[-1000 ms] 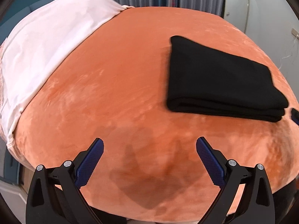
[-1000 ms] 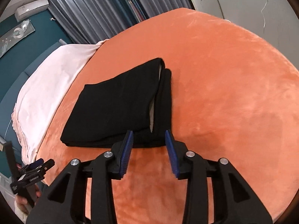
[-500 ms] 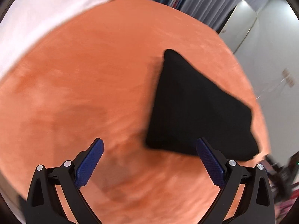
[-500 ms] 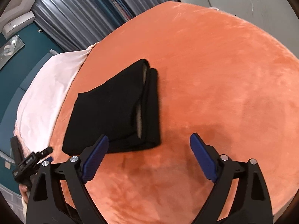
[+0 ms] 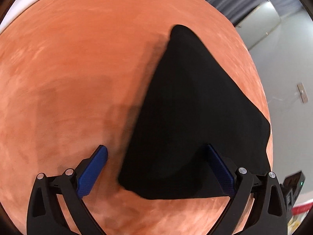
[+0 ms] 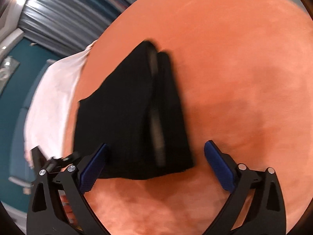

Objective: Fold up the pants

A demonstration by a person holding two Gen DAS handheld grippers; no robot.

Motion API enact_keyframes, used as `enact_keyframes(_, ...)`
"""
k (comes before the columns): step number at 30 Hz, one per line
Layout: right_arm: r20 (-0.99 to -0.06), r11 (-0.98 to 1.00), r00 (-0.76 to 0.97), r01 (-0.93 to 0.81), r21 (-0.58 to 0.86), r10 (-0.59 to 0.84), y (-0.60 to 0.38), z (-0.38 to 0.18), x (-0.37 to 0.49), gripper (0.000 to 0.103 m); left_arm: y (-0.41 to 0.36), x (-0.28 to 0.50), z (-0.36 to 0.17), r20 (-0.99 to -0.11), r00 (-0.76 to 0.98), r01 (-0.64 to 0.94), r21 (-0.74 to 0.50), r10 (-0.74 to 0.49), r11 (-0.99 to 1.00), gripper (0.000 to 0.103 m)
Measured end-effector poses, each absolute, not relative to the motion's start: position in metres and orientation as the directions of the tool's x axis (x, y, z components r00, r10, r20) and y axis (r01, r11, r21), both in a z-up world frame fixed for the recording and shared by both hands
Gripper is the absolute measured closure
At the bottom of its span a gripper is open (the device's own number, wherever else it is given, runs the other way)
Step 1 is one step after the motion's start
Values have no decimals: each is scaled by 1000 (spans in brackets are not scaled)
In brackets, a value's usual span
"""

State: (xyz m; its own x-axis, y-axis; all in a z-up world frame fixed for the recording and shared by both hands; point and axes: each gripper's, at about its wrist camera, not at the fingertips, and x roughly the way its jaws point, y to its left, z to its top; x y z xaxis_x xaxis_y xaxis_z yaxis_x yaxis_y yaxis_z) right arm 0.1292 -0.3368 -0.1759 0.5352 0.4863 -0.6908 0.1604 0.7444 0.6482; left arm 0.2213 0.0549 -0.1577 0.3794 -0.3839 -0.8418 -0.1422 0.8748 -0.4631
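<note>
Folded black fabric pants [image 5: 195, 117] lie flat on the orange plush bed cover [image 5: 78, 68], a compact multi-layer bundle w/ stacked folded edges showing along one side in the right wrist view [image 6: 133, 113]. Both views are motion-blurred, so fine fabric detail can't be read.

Left gripper [image 5: 156, 168], black frame w/ blue textured pads: fingers spread wide, nothing clamped. It points steeply down at the bed. The near corner of the pants sits between the two pads in the left wrist view; the right-hand pad overlaps the black cloth in the pic, the left-hand pad is over bare orange cover. Whether any pad actually touches the cloth can't be told.

Right gripper [image 6: 155, 168], same build: jaws are opening, now very wide. The near end of the pants bundle lies between the fingers, but pads aren't pressing on it, gap visible on the right-hand side, where that pad is over bare orange cover. Left-hand pad is at the edge of the bundle; contact unclear.

Pale pink sheet [image 6: 52, 101] covers the far end of the bed, beyond the pants. Grey pleated curtains [image 6: 64, 17] and a teal wall [image 6: 11, 101] sit behind it. In the right wrist view the left gripper's black frame shows at the lower left edge, just beside the sheet.
</note>
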Motion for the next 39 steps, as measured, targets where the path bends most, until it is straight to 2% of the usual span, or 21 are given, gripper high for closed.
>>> enact_keyframes(2, -724, 797, 542, 154, 584, 426, -323, -173, 132, 8, 39, 222, -158, -837, 351, -82, -474, -420, 877, 11)
enact_keyframes(3, -744, 833, 551, 147, 533, 379, -316, -170, 133, 15, 32, 222, -157, -852, 353, -72, -436, -385, 897, 16)
enact_keyframes(4, -750, 847, 555, 145, 511, 358, -312, -168, 132, 37, 28, 221, -154, -857, 366, -59, -412, -364, 909, 29)
enact_keyframes(5, -741, 842, 559, 134, 523, 372, -311, -164, 131, 56, 27, 220, -153, -849, 370, -51, -424, -377, 904, 46)
enact_keyframes(6, -725, 833, 569, 119, 540, 389, -310, -157, 128, 63, 30, 218, -150, -832, 372, -56, -462, -411, 885, 58)
enact_keyframes(8, -702, 828, 585, 88, 554, 407, -309, -141, 119, 69, 38, 212, -141, -809, 385, -57, -501, -444, 864, 73)
enact_keyframes(10, -683, 818, 586, 57, 572, 437, -306, -128, 107, 70, 44, 200, -127, -791, 409, -42, -514, -455, 857, 78)
enact_keyframes(15, -663, 796, 558, 8, 606, 499, -314, -122, 55, 70, 66, 144, -111, -746, 391, -11, -589, -539, 808, 79)
enact_keyframes(19, -677, 781, 518, 28, 624, 522, -321, -146, 23, 68, 70, 97, -124, -779, 360, 5, -549, -513, 836, 77)
enact_keyframes(21, -667, 756, 516, 57, 652, 537, -330, -159, 16, 59, 65, 86, -129, -800, 372, 21, -500, -471, 866, 73)
enact_keyframes(23, -686, 757, 527, 116, 643, 502, -341, -164, 9, 41, 66, 86, -133, -811, 383, 8, -476, -442, 880, 62)
enact_keyframes(24, -678, 748, 552, 138, 649, 486, -348, -160, 4, 40, 71, 87, -132, -805, 388, -9, -490, -448, 872, 59)
enact_keyframes(26, -665, 765, 614, 148, 626, 425, -358, -144, -7, 41, 84, 81, -120, -801, 427, -56, -487, -420, 872, 57)
enact_keyframes(27, -664, 813, 658, 133, 567, 355, -358, -125, -16, 42, 90, 77, -113, -802, 460, -69, -460, -381, 885, 57)
enact_keyframes(28, -658, 859, 691, 105, 502, 300, -353, -108, -22, 47, 100, 72, -100, -805, 521, -93, -384, -285, 918, 55)
enact_keyframes(29, -648, 895, 715, 69, 441, 263, -346, -92, -25, 52, 105, 68, -89, -801, 565, -113, -316, -201, 942, 48)
enact_keyframes(32, -613, 936, 737, -73, 344, 283, -306, -56, -11, 56, 104, 71, -69, -772, 628, -107, -209, -97, 972, 42)
enact_keyframes(35, -651, 946, 696, -134, 295, 302, -277, -74, 29, 58, 77, 89, -69, -788, 603, -38, -184, -124, 982, 42)
enact_keyframes(37, -737, 976, 648, -52, 212, 195, -281, -117, 59, 59, 55, 100, -79, -812, 576, -12, -119, -90, 993, 42)
enact_keyframes(38, -764, 984, 630, 0, 181, 140, -290, -136, 70, 65, 47, 103, -85, -820, 570, -14, -77, -56, 997, 42)
enact_keyframes(39, -758, 974, 635, 34, 222, 150, -307, -148, 73, 66, 39, 103, -88, -821, 571, -14, -44, -28, 999, 42)
